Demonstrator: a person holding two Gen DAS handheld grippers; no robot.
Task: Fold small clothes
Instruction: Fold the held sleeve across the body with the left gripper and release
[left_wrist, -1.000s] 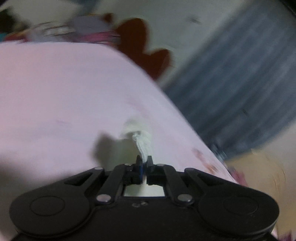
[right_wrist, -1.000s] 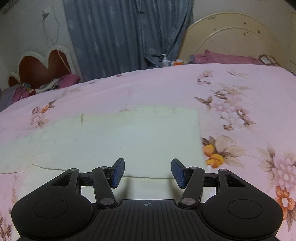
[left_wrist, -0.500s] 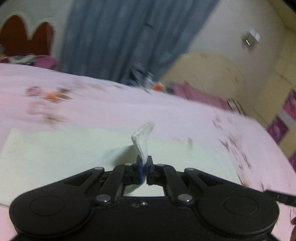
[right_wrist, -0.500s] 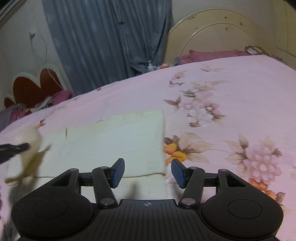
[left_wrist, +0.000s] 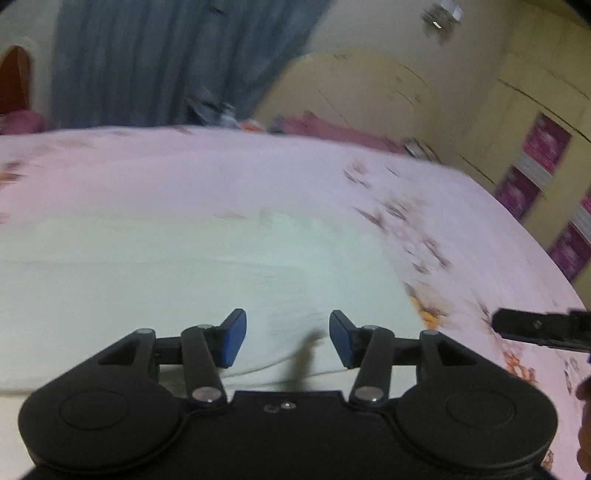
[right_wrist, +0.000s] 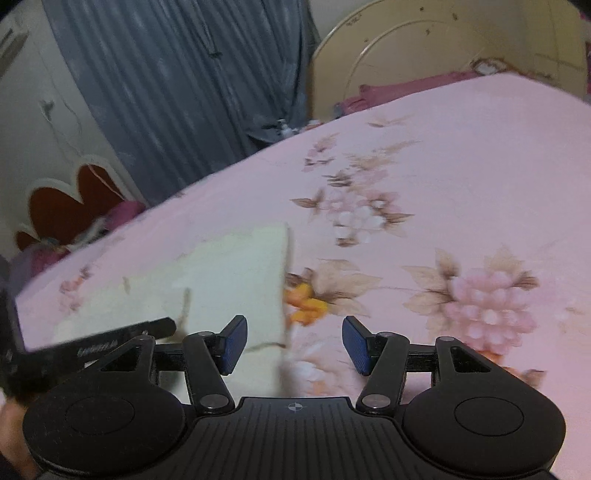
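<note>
Room: behind the bed we see a grey-blue pleated curtain on the left and a cream rounded headboard on the right; both views are a little blurred.
Surface: we work on a pink bedsheet printed with flowers, which covers the whole bed.
Cloth: the pale cream rectangular cloth lies flat on the sheet, filling the left and middle of the left wrist view; in the right wrist view its right edge runs straight, with a yellow-orange flower print just beside it.
Left gripper: our left gripper hovers over the near edge of the cloth, pitched downward. Its jaws have just been opening and now stand moderately apart; nothing is between the blue pads.
Right gripper: our right gripper stands at a medium spread and empty, tilted down over the cloth's right edge, one pad above cloth and the other above bare sheet.
Closeness: each gripper shows at the edge of the other's view, so we judge them near each other.
Risk, fold: the layer just let go may spring back or slide off line if we pull away fast.
Risk, grip: a low pinch could catch the sheet along with the cloth.
Risk, clash: with the tools this near, a hasty reach could knock them together and drag the cloth.
</note>
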